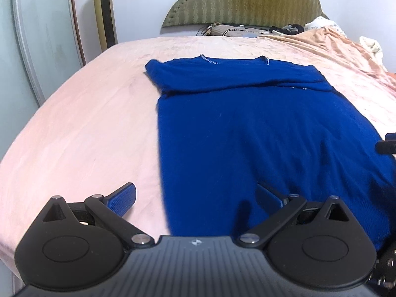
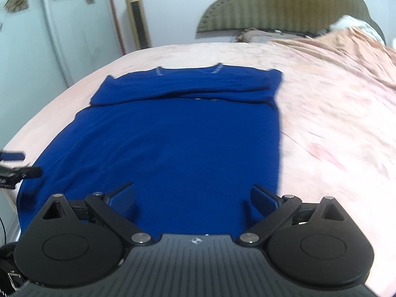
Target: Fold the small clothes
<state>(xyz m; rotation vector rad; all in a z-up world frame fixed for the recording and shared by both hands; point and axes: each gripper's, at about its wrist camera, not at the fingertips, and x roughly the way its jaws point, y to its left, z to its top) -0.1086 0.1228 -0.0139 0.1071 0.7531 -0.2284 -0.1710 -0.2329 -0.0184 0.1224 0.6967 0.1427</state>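
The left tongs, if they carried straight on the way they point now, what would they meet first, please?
Most likely the blue top: the open left tongs straddle its left edge over the pink bedcover, and the cloth fills the path ahead. Their height above it is unclear.

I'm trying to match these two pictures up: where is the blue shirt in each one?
Left wrist view: blue shirt fills the centre and right, on the pink bedspread.
Right wrist view: blue shirt fills the centre and left.
Shared landmark: the green scalloped headboard behind it.
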